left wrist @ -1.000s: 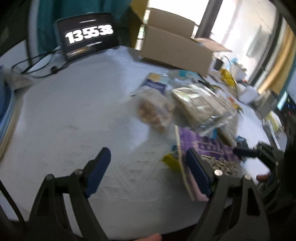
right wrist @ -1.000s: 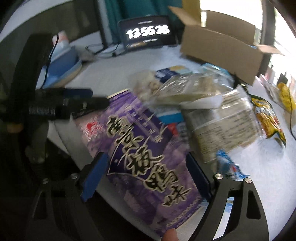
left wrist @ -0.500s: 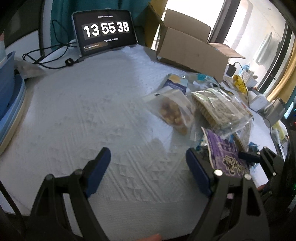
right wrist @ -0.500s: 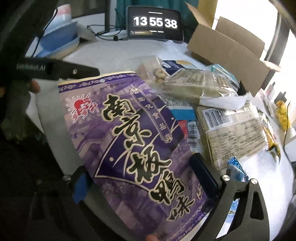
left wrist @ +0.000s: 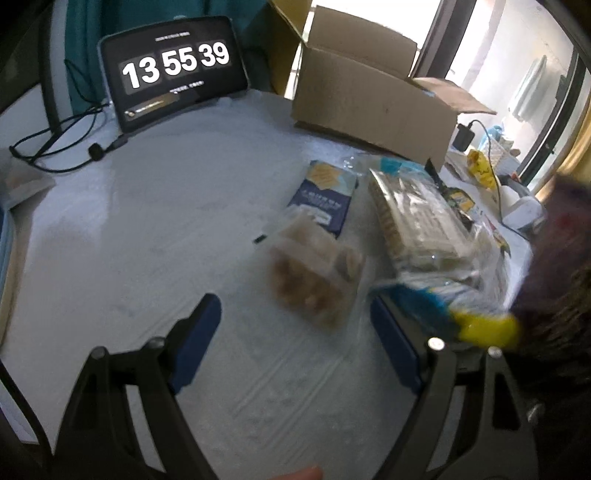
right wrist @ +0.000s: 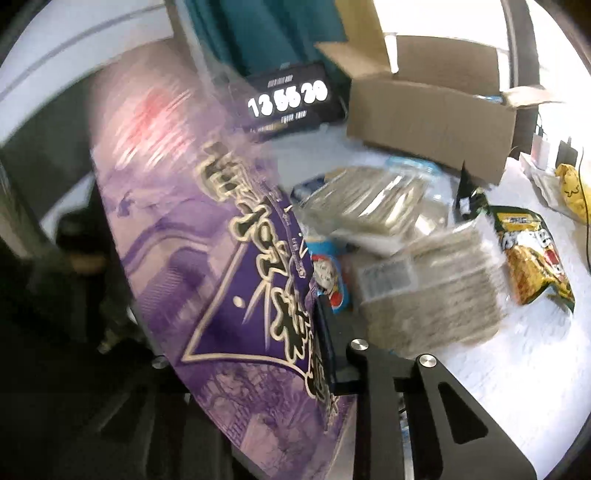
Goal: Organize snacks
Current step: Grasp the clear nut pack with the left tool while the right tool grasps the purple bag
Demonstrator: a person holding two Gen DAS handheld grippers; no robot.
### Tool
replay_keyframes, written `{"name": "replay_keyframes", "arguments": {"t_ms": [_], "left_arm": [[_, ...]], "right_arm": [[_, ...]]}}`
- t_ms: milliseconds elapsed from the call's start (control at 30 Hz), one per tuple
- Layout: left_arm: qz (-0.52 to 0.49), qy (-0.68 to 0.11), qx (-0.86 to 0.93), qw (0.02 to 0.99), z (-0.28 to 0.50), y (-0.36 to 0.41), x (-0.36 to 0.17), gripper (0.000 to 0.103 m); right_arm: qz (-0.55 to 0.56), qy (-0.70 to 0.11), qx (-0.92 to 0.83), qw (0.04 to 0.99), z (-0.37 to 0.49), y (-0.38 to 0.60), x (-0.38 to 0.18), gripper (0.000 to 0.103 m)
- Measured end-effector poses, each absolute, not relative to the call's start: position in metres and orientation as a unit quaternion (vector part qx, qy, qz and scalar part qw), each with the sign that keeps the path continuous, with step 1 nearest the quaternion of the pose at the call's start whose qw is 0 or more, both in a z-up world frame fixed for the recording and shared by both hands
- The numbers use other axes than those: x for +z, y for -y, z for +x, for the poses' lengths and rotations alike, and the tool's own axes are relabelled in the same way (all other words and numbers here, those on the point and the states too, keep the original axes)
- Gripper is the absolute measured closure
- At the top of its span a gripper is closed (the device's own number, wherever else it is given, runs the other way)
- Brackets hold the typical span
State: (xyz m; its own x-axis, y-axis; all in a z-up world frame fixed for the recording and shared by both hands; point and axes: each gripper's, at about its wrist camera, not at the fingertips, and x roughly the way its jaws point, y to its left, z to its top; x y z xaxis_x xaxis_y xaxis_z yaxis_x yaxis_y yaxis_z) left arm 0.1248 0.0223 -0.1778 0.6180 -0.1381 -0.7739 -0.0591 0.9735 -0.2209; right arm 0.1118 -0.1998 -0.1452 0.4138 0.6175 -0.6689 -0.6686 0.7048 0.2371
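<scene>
A white-covered table (left wrist: 155,206) fills the frame; teal curtain (left wrist: 88,33) upper left, bright window (left wrist: 517,55) upper right.

I'm seeing the table (left wrist: 155,229) carrying everything. The clock tablet (left wrist: 173,70) is standing at the far left, the cardboard box (left wrist: 373,99) sitting to its right. The snack pile is lying near the box: a flat packet (left wrist: 325,195) farthest left, a clear bag (left wrist: 314,280) nearer than it, a wrapped tray (left wrist: 417,221) to their right. My right gripper (right wrist: 258,354) is closing on the big pouch (right wrist: 207,236), which is tilting up left of the pile.
</scene>
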Motion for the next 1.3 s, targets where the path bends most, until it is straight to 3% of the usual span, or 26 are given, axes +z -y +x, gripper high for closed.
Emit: {"name": "replay_keyframes", "arguments": {"t_ms": [200, 567, 700, 800, 833, 900, 1000, 1300], "left_arm": [[-0.109, -0.459, 0.002, 0.882, 0.161, -0.006, -0.184, 0.018], [-0.128, -0.487, 0.066, 0.861, 0.193, -0.01, -0.204, 0.018], [-0.101, -0.481, 0.081, 0.867, 0.195, -0.006, -0.207, 0.019], [-0.078, -0.478, 0.078, 0.871, 0.192, -0.001, -0.209, 0.021], [-0.072, -0.476, 0.075, 0.873, 0.19, 0.0, -0.208, 0.032], [-0.055, -0.478, 0.068, 0.874, 0.188, 0.005, -0.205, 0.045], [-0.055, -0.479, 0.043, 0.875, 0.183, 0.005, -0.2, 0.057], [-0.044, -0.441, 0.009, 0.897, 0.17, -0.004, -0.174, 0.059]], "right_arm": [[0.019, -0.361, 0.376, 0.853, 0.15, 0.232, -0.127, 0.088], [0.038, -0.396, 0.364, 0.842, 0.196, 0.265, -0.135, 0.087], [0.02, -0.431, 0.349, 0.832, 0.191, 0.261, -0.146, 0.06], [0.019, -0.429, 0.354, 0.831, 0.183, 0.261, -0.155, 0.061], [0.021, -0.425, 0.354, 0.833, 0.182, 0.262, -0.157, 0.061], [0.032, -0.419, 0.352, 0.836, 0.178, 0.265, -0.159, 0.081], [0.056, -0.404, 0.35, 0.843, 0.178, 0.273, -0.156, 0.087], [0.047, -0.344, 0.329, 0.878, 0.183, 0.275, -0.121, 0.091]]}}
